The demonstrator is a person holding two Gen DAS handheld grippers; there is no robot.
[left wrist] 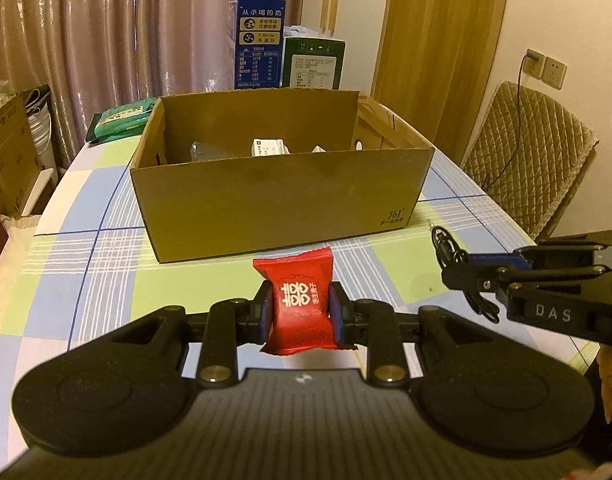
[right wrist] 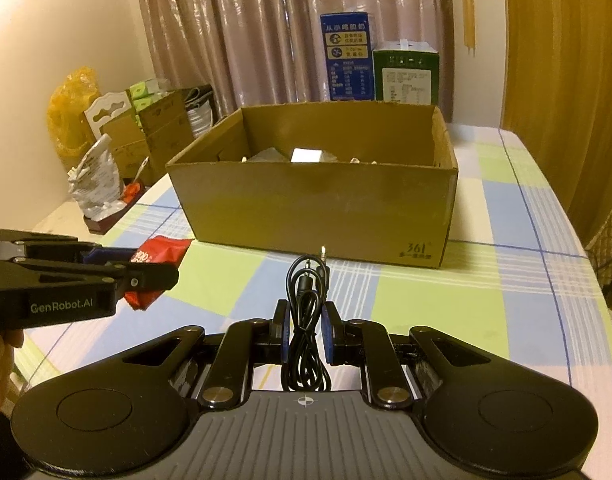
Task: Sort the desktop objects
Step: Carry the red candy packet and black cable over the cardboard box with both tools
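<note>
My left gripper [left wrist: 301, 312] is shut on a red candy packet [left wrist: 300, 300] and holds it above the checked tablecloth, just in front of the open cardboard box [left wrist: 282, 204]. My right gripper [right wrist: 305, 326] is shut on a coiled black audio cable [right wrist: 307, 312], also in front of the box [right wrist: 317, 208]. The right gripper with the cable [left wrist: 461, 268] shows at the right of the left wrist view. The left gripper with the red packet [right wrist: 158, 264] shows at the left of the right wrist view. Several small items lie inside the box, partly hidden by its front wall.
A blue carton [left wrist: 259, 42] and a green carton [left wrist: 312, 63] stand behind the box. A green packet [left wrist: 120, 118] lies at the table's far left. A quilted chair [left wrist: 529, 152] stands to the right. Boxes and bags [right wrist: 118, 140] sit beyond the left edge.
</note>
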